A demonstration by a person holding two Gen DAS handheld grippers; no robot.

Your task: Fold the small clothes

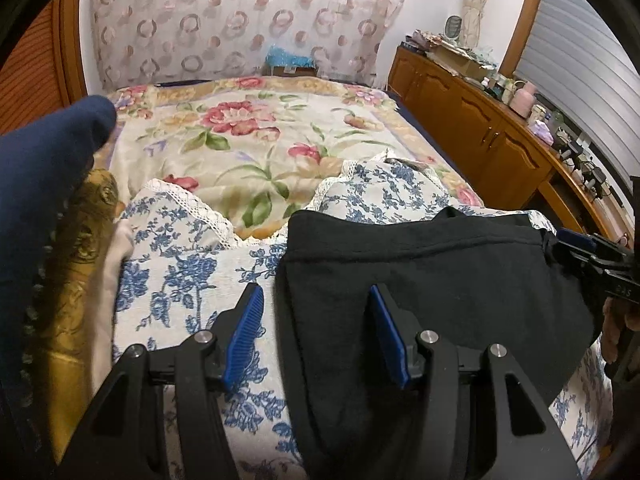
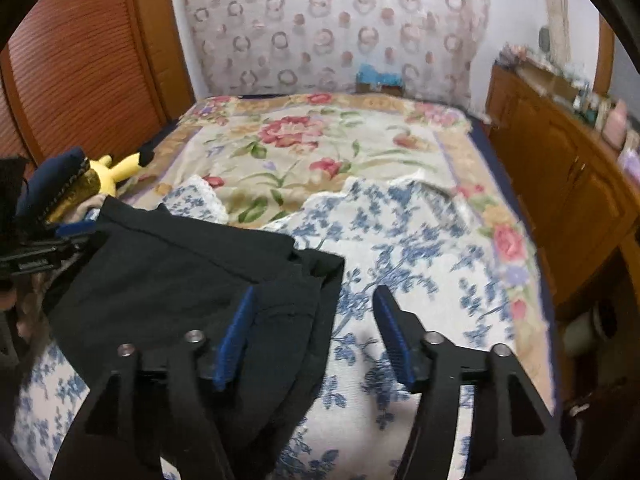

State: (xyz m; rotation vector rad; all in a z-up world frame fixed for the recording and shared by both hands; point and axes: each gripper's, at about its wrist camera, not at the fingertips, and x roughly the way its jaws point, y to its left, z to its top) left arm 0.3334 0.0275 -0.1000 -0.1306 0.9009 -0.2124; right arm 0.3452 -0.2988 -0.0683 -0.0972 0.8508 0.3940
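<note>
- Floral bedspread (image 1: 256, 136) covers the bed from near to far, with a wooden cabinet (image 1: 480, 120) running along its right side.
- Blue-and-white flowered cloth (image 1: 188, 280) with a lace edge lies over the near part of the bed and serves as the folding surface.
- Black garment (image 1: 440, 280) lies on that cloth, near the viewer and already doubled at least once; the right wrist view shows layered edges at its right end (image 2: 304, 280).
- Left gripper (image 1: 316, 336) hovers over the garment's left edge, jaws spread: the right finger stands over black fabric, the left finger over flowered cloth, and nothing is pinched.
- Right gripper (image 2: 316, 336) hovers over the garment's right edge, jaws also spread and empty, the left finger above the black layers and the right finger above bare cloth.
- Step in hand, as I judge it: both grippers are lining up on opposite ends for another fold.
- Next move likely calls for lowering each gripper so one finger slips under the edge, closing on all layers, then lifting both ends evenly.
- Yellow plush toy (image 2: 116, 172) sits far left, clear of the work.
</note>
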